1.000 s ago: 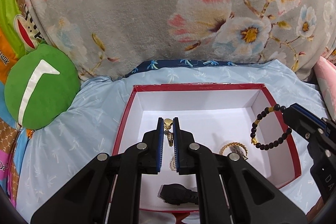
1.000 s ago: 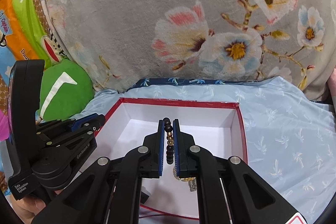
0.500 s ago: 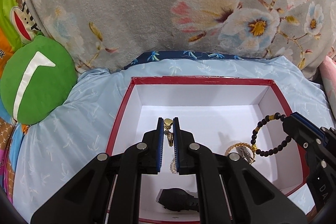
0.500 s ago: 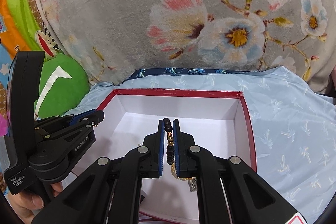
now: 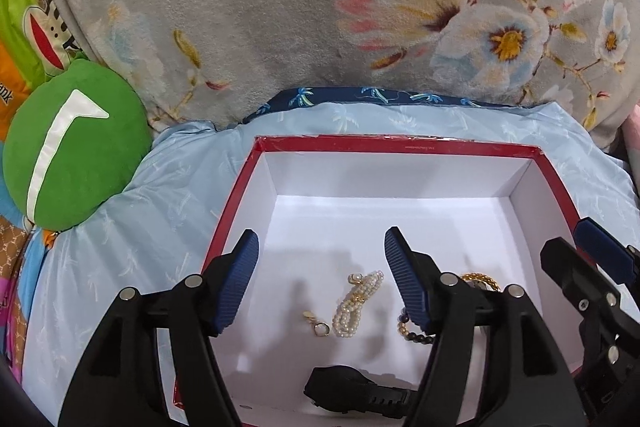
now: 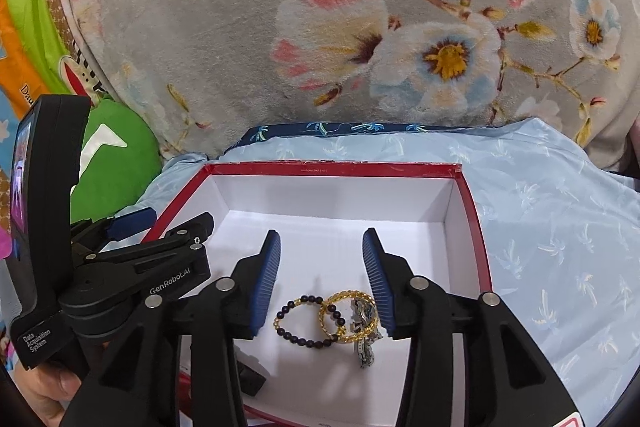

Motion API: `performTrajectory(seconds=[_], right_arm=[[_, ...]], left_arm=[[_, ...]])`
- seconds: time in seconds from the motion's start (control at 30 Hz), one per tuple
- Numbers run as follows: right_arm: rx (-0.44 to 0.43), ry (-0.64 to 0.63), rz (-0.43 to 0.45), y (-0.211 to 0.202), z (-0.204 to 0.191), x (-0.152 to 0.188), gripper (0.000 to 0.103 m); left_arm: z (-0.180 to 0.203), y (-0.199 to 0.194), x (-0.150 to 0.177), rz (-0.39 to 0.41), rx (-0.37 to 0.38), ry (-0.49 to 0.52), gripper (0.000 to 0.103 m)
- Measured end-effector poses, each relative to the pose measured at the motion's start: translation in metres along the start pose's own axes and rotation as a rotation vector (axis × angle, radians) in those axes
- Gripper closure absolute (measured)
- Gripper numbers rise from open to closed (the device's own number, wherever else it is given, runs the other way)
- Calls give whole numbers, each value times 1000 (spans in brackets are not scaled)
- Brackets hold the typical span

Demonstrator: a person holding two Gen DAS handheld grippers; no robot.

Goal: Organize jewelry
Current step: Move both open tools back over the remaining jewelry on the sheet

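Observation:
A red box with a white inside [image 5: 400, 147] [image 6: 332, 169] lies on a light blue sheet. In the left wrist view, a small gold earring [image 5: 316, 323], a pearl bracelet [image 5: 358, 301], a gold bangle [image 5: 478, 279] and a black watch [image 5: 356, 393] lie on its floor. In the right wrist view, a black bead bracelet [image 6: 308, 321] overlaps a gold bangle [image 6: 348, 315] beside a silver piece [image 6: 366, 343]. My left gripper [image 5: 320, 259] is open and empty above the earring. My right gripper [image 6: 322, 259] is open and empty above the bead bracelet.
A grey floral blanket [image 5: 320, 7] rises behind the box. A green round cushion [image 5: 72, 151] sits left of it. The light blue sheet [image 6: 560, 247] spreads to the right of the box.
Both grippers have opened. The gold earring fell from the left gripper and the black bead bracelet from the right gripper; both now lie on the box floor.

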State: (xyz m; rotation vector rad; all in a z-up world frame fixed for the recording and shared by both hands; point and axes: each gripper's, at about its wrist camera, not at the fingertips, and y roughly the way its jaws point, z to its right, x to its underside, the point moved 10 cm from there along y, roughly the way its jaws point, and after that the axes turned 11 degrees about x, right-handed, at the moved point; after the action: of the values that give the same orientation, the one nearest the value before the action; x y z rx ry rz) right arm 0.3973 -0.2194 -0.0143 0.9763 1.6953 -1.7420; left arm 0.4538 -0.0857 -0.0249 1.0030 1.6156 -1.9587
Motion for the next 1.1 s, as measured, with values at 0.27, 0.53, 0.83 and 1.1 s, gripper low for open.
performTrajectory(seconds=[0.27, 0.53, 0.83, 1.1], right_arm=[[0, -6, 4, -13, 0, 5, 55], [0, 6, -3, -26, 3, 13, 55], [-3, 21, 1, -50, 9, 21, 52], [0, 29, 18, -73, 14, 24, 47]], left_arm=[[2, -10, 5, 0, 10, -3, 40], [8, -24, 8, 3, 17, 8, 40], [14, -46, 13, 14, 22, 9, 40], [18, -67, 16, 27, 27, 7, 34]])
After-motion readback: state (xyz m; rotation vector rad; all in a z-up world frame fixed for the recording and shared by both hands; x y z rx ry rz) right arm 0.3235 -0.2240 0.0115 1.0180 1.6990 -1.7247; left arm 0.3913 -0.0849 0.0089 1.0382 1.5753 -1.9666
